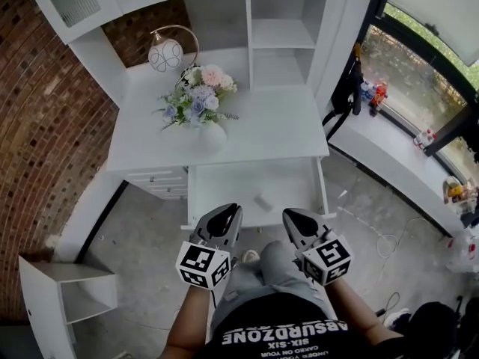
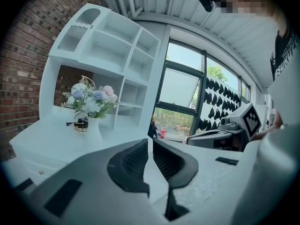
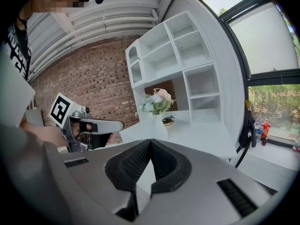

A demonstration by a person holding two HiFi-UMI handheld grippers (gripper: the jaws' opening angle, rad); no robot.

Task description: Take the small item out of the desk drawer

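As the person looks steeply down past a black printed shirt (image 1: 288, 333) and grey-trousered knees (image 1: 273, 271), two grey hand-held grippers sit side by side just beyond the lap. The left hand-held gripper (image 1: 233, 209) has its black ribbed jaws pressed together with nothing between them, and a black-and-white marker cube (image 1: 203, 266) sits at its rear. The right hand-held gripper (image 1: 289, 214) is likewise closed and empty, its jaw tips meeting. Both point toward the open white desk drawer (image 1: 224, 185), which stands pulled out just ahead of them, above the grey concrete floor (image 1: 142, 238). Inside it, right of centre on the drawer's bare bottom, lies the small pale blocky item (image 1: 263, 200), apart from both sets of jaws. Beyond the drawer spreads the flat white surface (image 1: 284, 126). At its left stands a white vase (image 1: 212, 137) holding pink, white and blue flowers (image 1: 198, 96), and behind that is a round white globe lamp (image 1: 166, 53) under a brass hoop. Farther back rise the white hutch shelves (image 1: 288, 32). A red brick wall (image 1: 45, 126) fills the left side, and a dark-framed window (image 1: 426, 66) runs along the right.
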